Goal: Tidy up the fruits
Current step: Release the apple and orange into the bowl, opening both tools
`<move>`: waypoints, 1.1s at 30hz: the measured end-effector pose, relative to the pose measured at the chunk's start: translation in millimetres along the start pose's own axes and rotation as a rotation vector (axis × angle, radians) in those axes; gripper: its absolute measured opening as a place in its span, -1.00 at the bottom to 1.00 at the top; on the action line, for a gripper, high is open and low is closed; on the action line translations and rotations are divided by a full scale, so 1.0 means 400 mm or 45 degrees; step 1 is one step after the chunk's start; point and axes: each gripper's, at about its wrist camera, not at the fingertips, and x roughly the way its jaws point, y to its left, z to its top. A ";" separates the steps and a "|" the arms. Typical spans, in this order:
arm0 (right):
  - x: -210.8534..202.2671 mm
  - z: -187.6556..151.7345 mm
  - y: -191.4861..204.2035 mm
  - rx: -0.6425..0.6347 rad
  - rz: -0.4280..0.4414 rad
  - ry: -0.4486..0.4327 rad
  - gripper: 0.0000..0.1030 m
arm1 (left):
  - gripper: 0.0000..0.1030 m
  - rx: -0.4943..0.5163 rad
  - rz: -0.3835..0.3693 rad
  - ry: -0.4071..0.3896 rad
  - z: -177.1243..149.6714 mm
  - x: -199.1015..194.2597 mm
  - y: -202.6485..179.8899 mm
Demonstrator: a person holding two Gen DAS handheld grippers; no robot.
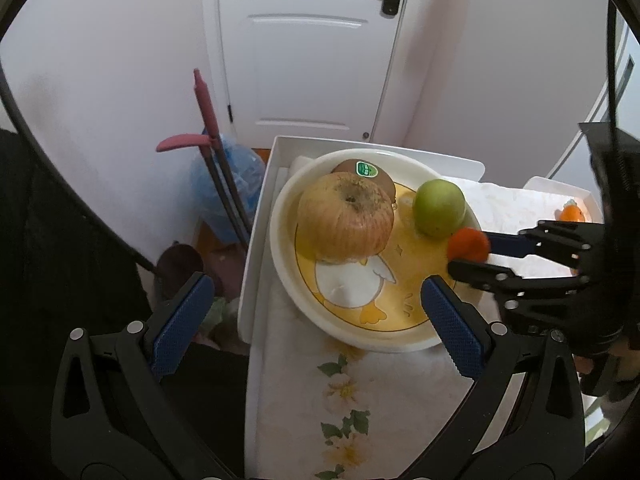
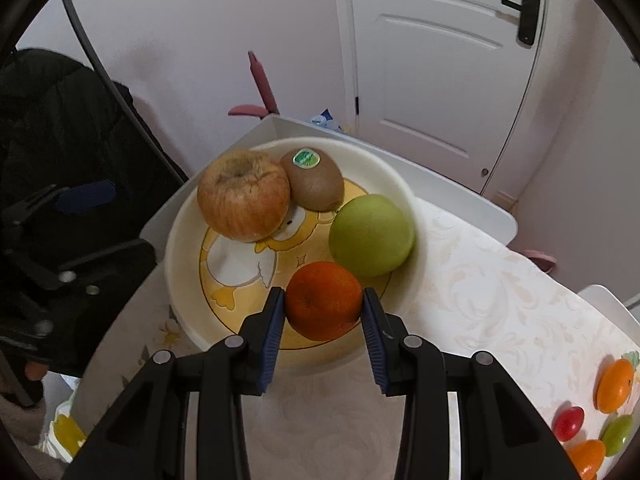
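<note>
Right wrist view shows the right gripper (image 2: 323,307) pinching an orange (image 2: 322,299) between its blue pads (image 2: 273,332), low over the near side of the bowl (image 2: 178,248). A green apple (image 2: 371,234) sits just behind the orange, with a kiwi (image 2: 312,179) and a wrinkly apple (image 2: 243,196) further back, touching each other. From the left wrist view, the left gripper (image 1: 316,304) is spread wide, holding nothing, tilted down over the bowl's near edge. Small fruits (image 2: 588,420) at the right edge are cut off.
</note>
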 end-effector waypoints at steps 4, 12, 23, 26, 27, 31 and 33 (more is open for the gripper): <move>0.021 -0.002 0.014 -0.037 -0.016 0.003 -0.32 | 1.00 0.018 0.009 0.022 -0.021 0.006 0.006; 0.021 0.003 0.029 -0.045 -0.019 -0.018 0.37 | 1.00 0.055 0.034 0.025 -0.039 -0.012 0.013; -0.023 -0.012 0.032 -0.029 0.029 -0.073 0.99 | 1.00 0.079 0.072 0.003 -0.038 -0.071 0.021; -0.044 -0.012 0.034 -0.013 0.031 -0.070 0.99 | 1.00 0.079 0.078 -0.009 -0.031 -0.091 0.019; -0.052 -0.012 0.034 -0.007 0.031 -0.070 0.99 | 1.00 0.077 0.076 -0.015 -0.027 -0.096 0.018; -0.097 -0.014 0.037 0.000 0.006 -0.083 0.99 | 1.00 0.089 0.073 -0.048 -0.009 -0.128 0.009; -0.127 -0.016 0.036 0.004 -0.013 -0.088 0.99 | 1.00 0.104 0.069 -0.075 0.000 -0.147 -0.004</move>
